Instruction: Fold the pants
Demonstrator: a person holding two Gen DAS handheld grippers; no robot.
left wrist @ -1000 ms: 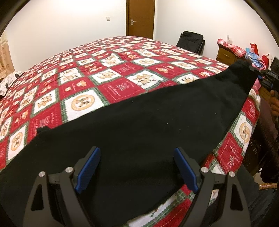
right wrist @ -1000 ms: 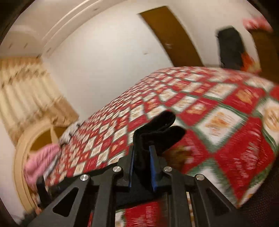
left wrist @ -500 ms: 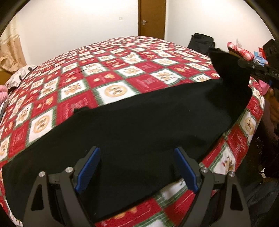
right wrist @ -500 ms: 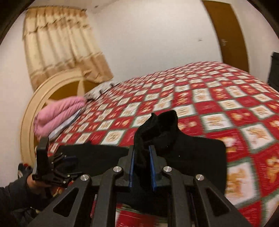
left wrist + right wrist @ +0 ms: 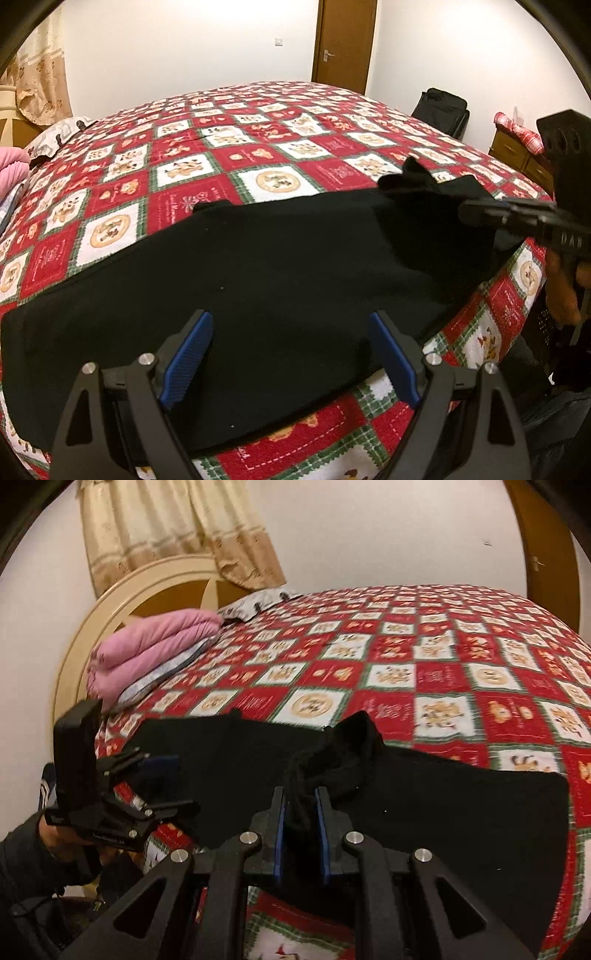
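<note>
Pants (image 5: 266, 280) — black, plain, matte; laid flat along the near edge of the bed (image 5: 258, 155).

Change: right gripper (image 5: 300, 819), jaws pinching a bunched end, has swung that end in over the rest of the garment — the lengthwise fold looks under way.

Left gripper (image 5: 291, 354): jaws spread, hovering, holding nothing.
</note>
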